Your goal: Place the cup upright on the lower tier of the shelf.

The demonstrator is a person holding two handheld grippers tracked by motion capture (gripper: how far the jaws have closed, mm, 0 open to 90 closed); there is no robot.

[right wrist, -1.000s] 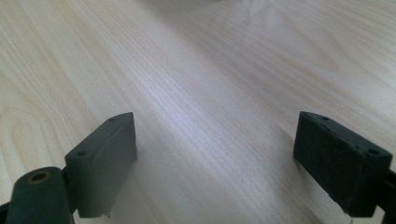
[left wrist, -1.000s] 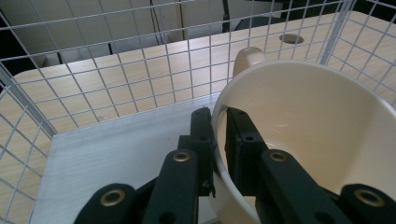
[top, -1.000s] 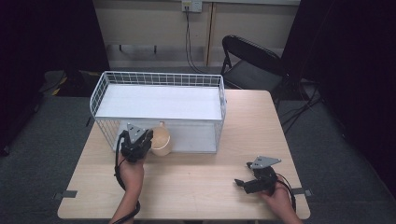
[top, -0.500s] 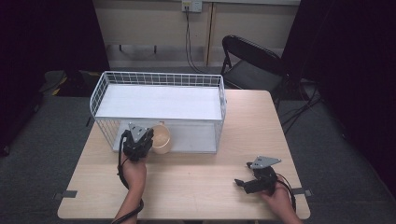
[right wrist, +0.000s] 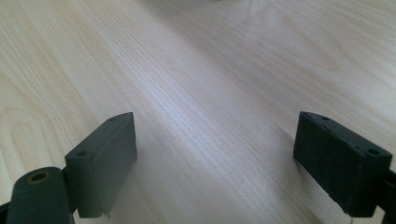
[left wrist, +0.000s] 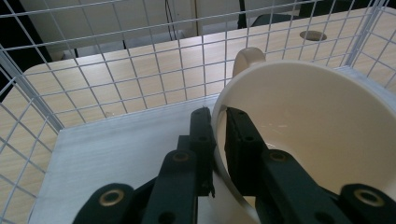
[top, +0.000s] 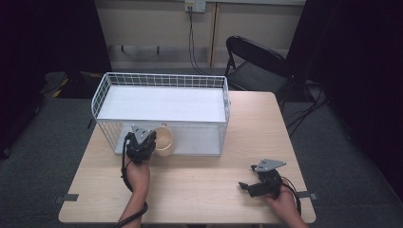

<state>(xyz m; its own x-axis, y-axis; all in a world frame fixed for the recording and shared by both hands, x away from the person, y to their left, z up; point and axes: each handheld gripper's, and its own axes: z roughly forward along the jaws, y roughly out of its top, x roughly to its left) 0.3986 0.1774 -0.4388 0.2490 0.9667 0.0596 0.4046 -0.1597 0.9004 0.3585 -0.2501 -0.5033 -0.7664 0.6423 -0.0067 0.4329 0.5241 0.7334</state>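
Left gripper view: left gripper fingers pinch the smooth cream ceramic cup's rim inside the white wire basket; right gripper fingers gape wide over the pale wooden tabletop.

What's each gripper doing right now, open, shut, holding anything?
Left gripper: shut on the rim of the cream cup, at the wire basket.
Right gripper: open, holding nothing, over the table.

Left gripper: at 9 o'clock of the high view, forearm entering from 6 o'clock, pointing toward 12; jaws nearly closed, pinching a cream cup by its rim, one jaw inside and one outside. Right gripper: at 5 o'clock, held in the right hand, pointing toward 9 o'clock; jaws spread wide, nothing between them.
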